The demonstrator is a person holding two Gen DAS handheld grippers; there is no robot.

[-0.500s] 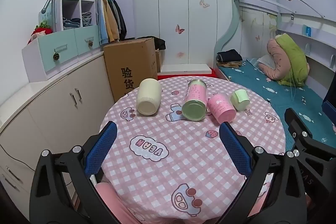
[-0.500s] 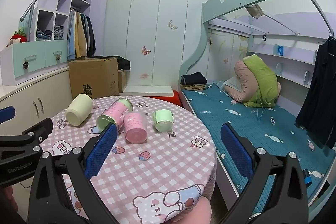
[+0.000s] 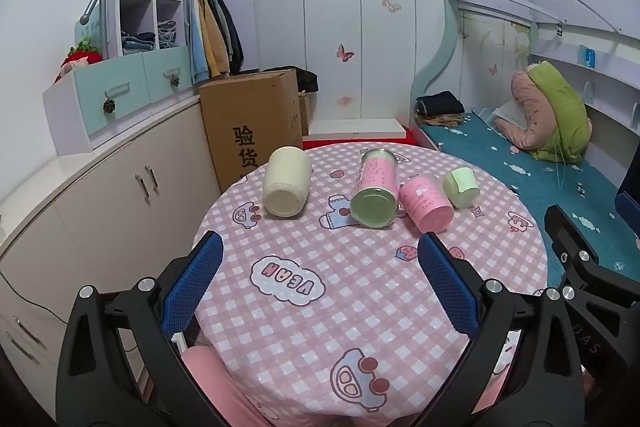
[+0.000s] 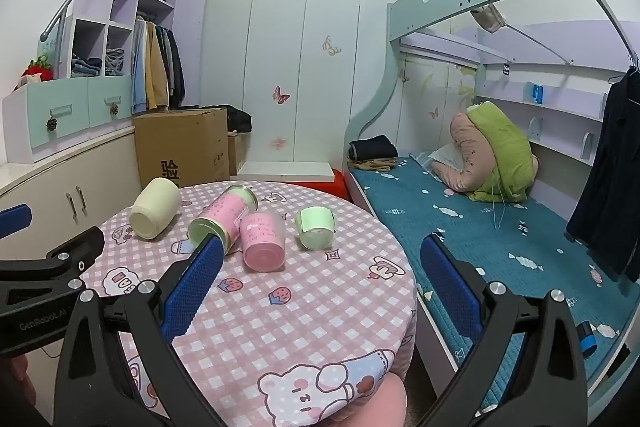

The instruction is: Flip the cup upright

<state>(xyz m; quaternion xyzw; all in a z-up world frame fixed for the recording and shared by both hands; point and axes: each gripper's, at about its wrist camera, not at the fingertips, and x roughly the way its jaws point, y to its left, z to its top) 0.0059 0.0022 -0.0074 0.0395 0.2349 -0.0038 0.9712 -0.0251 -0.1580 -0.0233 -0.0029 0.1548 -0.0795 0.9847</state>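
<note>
Several cups lie on their sides on a round table with a pink checked cloth: a cream cup, a tall pink and green cup, a pink cup and a small green cup. My left gripper is open and empty, above the near part of the table, short of the cups. My right gripper is open and empty, near the table's right edge, with its left pad in front of the tall cup.
A cardboard box and low cabinets stand to the left of the table. A bunk bed with a teal mattress and a pillow pile lies to the right. A dark garment hangs at the far right.
Both grippers have shifted only slightly; the cups appear a little nearer. Nothing was gripped or let go.
</note>
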